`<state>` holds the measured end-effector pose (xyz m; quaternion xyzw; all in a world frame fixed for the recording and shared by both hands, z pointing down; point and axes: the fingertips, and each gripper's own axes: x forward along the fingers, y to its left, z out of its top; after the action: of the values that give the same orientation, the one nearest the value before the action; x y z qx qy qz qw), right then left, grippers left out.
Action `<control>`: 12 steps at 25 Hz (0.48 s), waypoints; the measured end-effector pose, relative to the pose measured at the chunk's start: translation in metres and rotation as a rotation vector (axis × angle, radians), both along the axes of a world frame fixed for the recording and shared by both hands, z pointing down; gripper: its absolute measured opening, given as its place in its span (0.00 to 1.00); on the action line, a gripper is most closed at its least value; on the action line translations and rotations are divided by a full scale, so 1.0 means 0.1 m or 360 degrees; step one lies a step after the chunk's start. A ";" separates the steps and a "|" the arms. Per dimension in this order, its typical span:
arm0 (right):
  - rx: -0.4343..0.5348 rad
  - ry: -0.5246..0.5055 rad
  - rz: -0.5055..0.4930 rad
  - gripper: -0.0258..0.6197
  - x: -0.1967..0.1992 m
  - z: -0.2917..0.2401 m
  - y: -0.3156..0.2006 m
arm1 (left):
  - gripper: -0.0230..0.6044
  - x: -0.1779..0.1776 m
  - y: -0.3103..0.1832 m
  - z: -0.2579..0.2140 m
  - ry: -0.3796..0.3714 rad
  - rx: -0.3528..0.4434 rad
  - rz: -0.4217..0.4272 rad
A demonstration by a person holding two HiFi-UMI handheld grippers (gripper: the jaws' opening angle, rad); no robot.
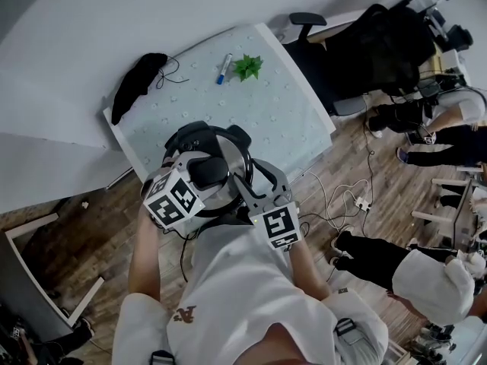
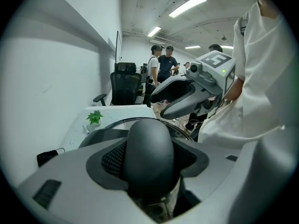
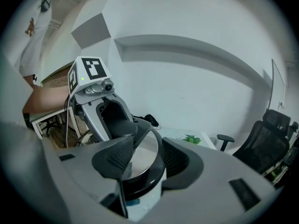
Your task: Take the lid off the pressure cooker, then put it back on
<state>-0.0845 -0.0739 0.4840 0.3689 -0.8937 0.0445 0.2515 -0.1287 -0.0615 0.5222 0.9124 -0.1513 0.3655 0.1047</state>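
Observation:
The pressure cooker [image 1: 228,154] stands at the near edge of the white table [image 1: 289,120], with its silver lid [image 3: 142,155] on top. My left gripper [image 1: 205,172] comes in from the left and is shut on the lid's black handle [image 2: 149,157], which fills the gap between the pads. My right gripper [image 1: 249,187] reaches in from the near right, and its jaws straddle the cooker's near rim [image 3: 140,185]. What its tips clamp is hidden beneath them. The two grippers face each other across the lid.
On the table behind the cooker lie a blue marker [image 1: 224,68], a small green plant [image 1: 247,67] and a black cloth with a cord [image 1: 137,82]. An office chair [image 1: 308,23] stands beyond the table. People and cables [image 1: 346,200] occupy the floor to the right.

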 end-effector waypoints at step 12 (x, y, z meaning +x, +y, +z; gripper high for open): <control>0.0020 -0.0004 0.0012 0.34 0.02 -0.04 0.00 | 0.47 0.00 0.02 -0.02 0.0027 0.0011 0.0070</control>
<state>-0.0826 -0.0740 0.4803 0.3739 -0.8928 0.0402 0.2479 -0.1292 -0.0591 0.5202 0.9189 -0.1317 0.3595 0.0947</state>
